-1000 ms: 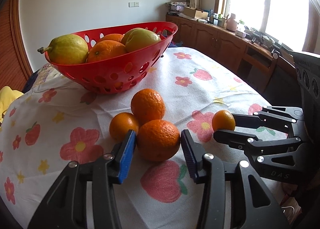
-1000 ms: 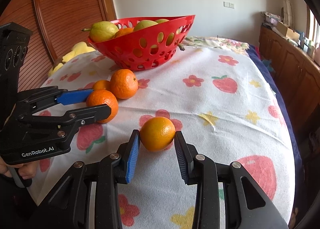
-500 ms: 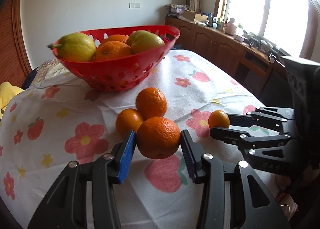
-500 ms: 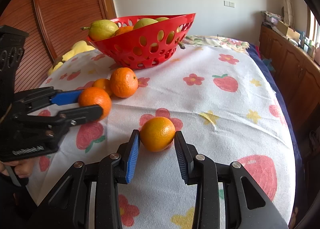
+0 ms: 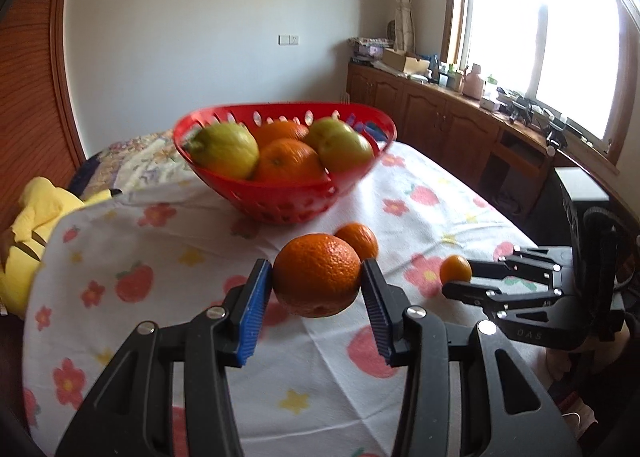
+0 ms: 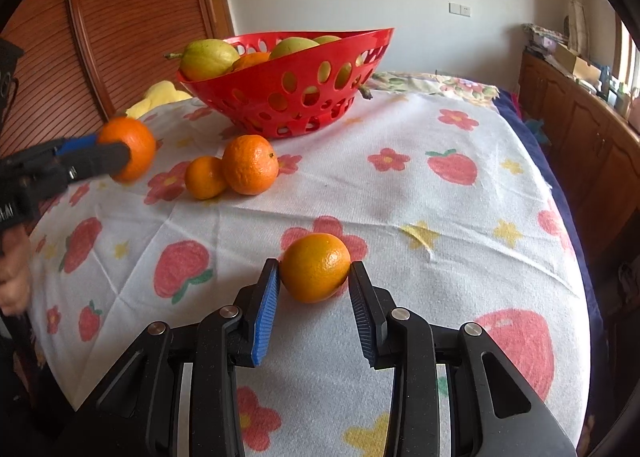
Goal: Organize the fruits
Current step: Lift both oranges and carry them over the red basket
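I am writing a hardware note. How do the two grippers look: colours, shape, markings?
Both the left gripper and the right gripper are black linkage frames with silver rivets. Each has one blue ribbed pad and one dark ribbed pad. White lettering marks the right gripper's side.

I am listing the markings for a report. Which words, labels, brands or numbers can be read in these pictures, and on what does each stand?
"DAS": on the side of the body of the right claw, in the left wrist view.
Letters on the body of the left claw, in the right wrist view: cut by the picture's edge and blurred, not readable.
Clutter on the wooden counter: any print is too small to read.
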Action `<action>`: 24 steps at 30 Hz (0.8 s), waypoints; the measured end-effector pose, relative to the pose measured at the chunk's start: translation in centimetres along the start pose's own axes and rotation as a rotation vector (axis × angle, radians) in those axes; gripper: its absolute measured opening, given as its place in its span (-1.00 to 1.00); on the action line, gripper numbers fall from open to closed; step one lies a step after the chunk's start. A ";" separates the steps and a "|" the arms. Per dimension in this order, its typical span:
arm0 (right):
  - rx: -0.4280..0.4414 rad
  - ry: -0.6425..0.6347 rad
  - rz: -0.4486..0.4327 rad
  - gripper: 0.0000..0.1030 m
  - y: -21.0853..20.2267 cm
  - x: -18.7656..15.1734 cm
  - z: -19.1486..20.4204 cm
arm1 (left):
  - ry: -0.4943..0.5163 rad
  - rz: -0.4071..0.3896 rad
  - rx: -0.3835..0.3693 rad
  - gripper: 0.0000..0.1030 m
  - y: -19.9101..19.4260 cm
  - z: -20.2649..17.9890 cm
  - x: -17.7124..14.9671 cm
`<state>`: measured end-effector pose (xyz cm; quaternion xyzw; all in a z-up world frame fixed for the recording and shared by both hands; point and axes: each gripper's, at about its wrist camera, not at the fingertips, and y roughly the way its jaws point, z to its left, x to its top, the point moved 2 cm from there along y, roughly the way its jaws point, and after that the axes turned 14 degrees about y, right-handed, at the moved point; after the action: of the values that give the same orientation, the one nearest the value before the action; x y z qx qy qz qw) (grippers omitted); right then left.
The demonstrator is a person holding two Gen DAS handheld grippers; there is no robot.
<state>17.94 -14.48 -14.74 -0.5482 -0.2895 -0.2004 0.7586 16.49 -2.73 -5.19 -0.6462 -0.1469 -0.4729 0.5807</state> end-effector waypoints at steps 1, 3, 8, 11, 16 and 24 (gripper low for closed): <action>0.002 0.001 -0.003 -0.33 -0.1 0.0 -0.1 | 0.000 -0.005 0.005 -0.14 -0.1 0.2 0.1; 0.006 0.005 -0.013 -0.33 -0.3 0.0 -0.1 | -0.003 -0.018 0.015 -0.14 -0.5 0.6 0.4; -0.001 0.004 -0.038 -0.33 -1.0 0.1 0.0 | -0.011 -0.041 0.022 -0.14 -0.9 1.6 1.5; 0.003 -0.004 -0.053 -0.33 -1.4 0.6 0.1 | 0.018 -0.051 0.031 -0.14 -0.7 1.8 2.7; 0.025 -0.017 -0.099 -0.33 -2.8 3.1 0.6 | 0.053 -0.078 0.042 -0.14 -0.7 2.5 4.8; 0.046 -0.085 -0.188 -0.32 -4.2 10.2 2.5 | 0.091 -0.088 0.031 -0.13 1.2 4.2 8.5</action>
<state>22.49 -13.29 -4.41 -0.5090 -0.3762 -0.2402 0.7360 23.58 -2.39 1.27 -0.6078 -0.1558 -0.5247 0.5754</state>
